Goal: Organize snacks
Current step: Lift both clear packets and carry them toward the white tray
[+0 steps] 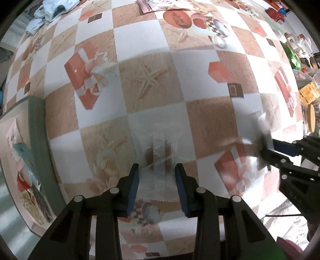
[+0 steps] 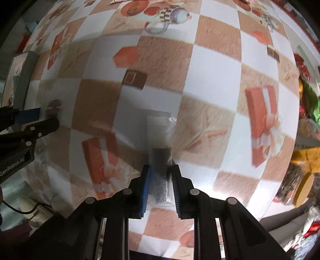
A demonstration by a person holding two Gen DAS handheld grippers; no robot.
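My left gripper (image 1: pixel 156 169) has its jaws apart around a clear snack packet (image 1: pixel 158 160) with a brown cookie inside; whether the pads touch it I cannot tell. It hangs over the checkered tablecloth (image 1: pixel 140 40). My right gripper (image 2: pixel 161 169) is shut on a clear packet with a dark filling (image 2: pixel 160 140), held above the cloth. The right gripper also shows at the right edge of the left wrist view (image 1: pixel 268 152), with its packet (image 1: pixel 264 124) blurred. The left gripper shows at the left edge of the right wrist view (image 2: pixel 48 118).
A grey-green bin (image 1: pixel 38 140) with snack packs stands at the left. Blue cloth (image 1: pixel 50 12) lies far left. More snacks and a yellow lid (image 1: pixel 311 118) crowd the right edge. Bright wrapped snacks (image 2: pixel 308 96) pile at the right.
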